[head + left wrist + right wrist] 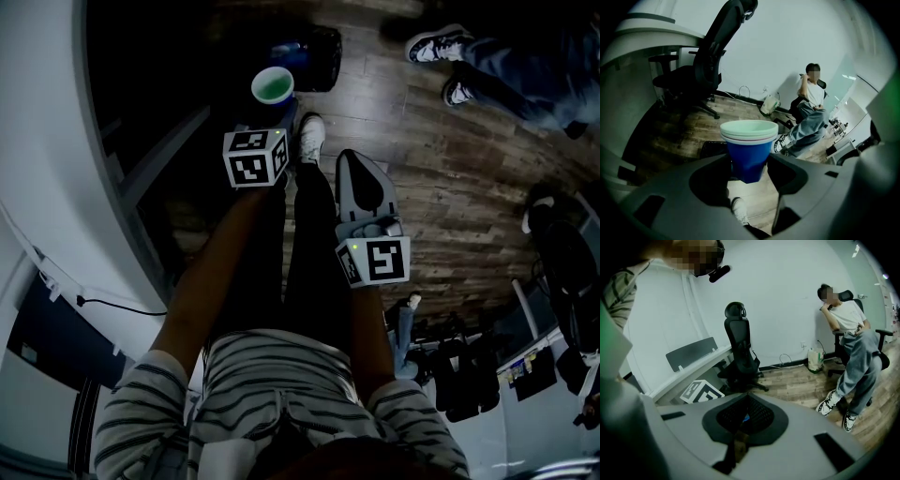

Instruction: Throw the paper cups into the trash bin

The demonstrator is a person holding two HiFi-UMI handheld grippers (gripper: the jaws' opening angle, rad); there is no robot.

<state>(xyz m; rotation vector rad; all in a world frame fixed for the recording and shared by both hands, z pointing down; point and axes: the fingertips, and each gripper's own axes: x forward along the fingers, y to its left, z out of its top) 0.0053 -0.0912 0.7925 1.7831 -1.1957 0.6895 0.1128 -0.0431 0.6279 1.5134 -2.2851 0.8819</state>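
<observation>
A stack of blue paper cups [272, 86] with pale green insides hangs upright in front of me, and my left gripper [276, 114] is shut on it. In the left gripper view the nested cups [749, 150] sit between the two grey jaws, whose pads press on the lower walls. The black trash bin [316, 56] stands on the floor just beyond the cups; it shows as a dark shape [714, 149] behind them. My right gripper [356, 159] hangs lower right of the cups, shut and empty. Black mesh shows through the gap of its closed jaws [745, 414].
A white curved desk [56, 141] runs along the left. My own leg and white shoe [311, 137] stand beside the bin. A seated person's feet [439, 47] are at the far right, and a black office chair [701, 70] stands by the wall.
</observation>
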